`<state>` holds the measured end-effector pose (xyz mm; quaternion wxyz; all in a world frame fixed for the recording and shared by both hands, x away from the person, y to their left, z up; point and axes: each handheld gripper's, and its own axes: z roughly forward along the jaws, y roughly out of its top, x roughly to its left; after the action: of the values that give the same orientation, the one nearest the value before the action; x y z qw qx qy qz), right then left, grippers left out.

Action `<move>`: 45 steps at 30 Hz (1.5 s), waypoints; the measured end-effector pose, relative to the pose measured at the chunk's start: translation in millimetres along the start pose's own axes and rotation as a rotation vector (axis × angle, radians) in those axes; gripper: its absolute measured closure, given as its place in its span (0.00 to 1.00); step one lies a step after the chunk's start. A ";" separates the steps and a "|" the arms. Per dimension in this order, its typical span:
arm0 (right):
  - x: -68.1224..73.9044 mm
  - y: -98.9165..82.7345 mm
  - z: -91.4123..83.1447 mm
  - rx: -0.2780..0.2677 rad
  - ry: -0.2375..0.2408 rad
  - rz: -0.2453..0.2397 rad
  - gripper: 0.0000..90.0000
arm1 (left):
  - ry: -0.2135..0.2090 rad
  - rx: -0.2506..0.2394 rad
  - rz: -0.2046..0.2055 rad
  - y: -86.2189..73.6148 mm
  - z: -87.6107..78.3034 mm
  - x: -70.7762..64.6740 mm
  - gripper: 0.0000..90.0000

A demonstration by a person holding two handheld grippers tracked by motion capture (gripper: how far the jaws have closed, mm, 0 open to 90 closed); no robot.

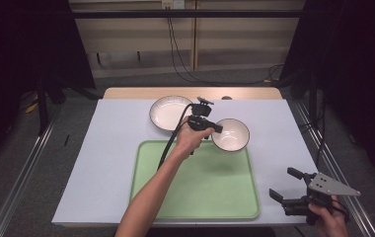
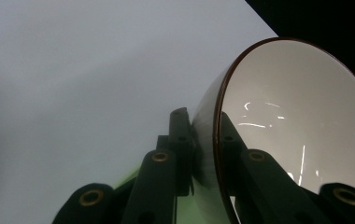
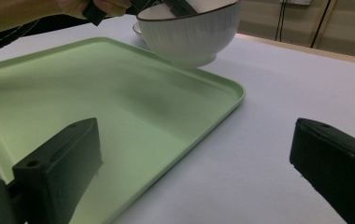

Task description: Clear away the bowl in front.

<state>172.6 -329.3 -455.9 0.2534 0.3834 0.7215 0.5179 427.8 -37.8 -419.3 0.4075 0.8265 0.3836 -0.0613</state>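
A white bowl with a dark rim (image 1: 230,134) hangs just above the far right corner of the green tray (image 1: 195,197). My left gripper (image 1: 214,127) is shut on the bowl's near-left rim, one jaw inside and one outside; the left gripper view shows the bowl (image 2: 297,121) tilted with its rim pinched at the left gripper (image 2: 204,140). In the right gripper view the bowl (image 3: 189,32) floats over the tray's (image 3: 96,102) far edge. A second white dish (image 1: 168,112) rests on the table behind the tray. My right gripper (image 1: 286,185) stands open near the table's front right, nothing between its jaws (image 3: 199,172).
The white table top (image 1: 101,148) carries the tray at its front centre. Cables (image 1: 175,54) hang down the back wall. A metal rail (image 1: 22,168) runs along the floor at left and another at right. Bare table lies left and right of the tray.
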 end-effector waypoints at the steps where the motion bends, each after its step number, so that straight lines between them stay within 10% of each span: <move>1: 0.0 0.0 0.0 0.000 0.000 0.000 0.02 | 0.000 0.000 0.000 0.0 0.0 0.0 0.91; 45: 0.0 0.0 -1.7 0.000 0.004 0.002 0.02 | 0.016 0.081 0.000 -15.1 46.4 -6.5 0.90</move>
<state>171.3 -330.2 -455.4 0.2514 0.3828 0.7216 0.5191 422.8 -69.3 -456.7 0.3705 0.8429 0.3839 -0.0701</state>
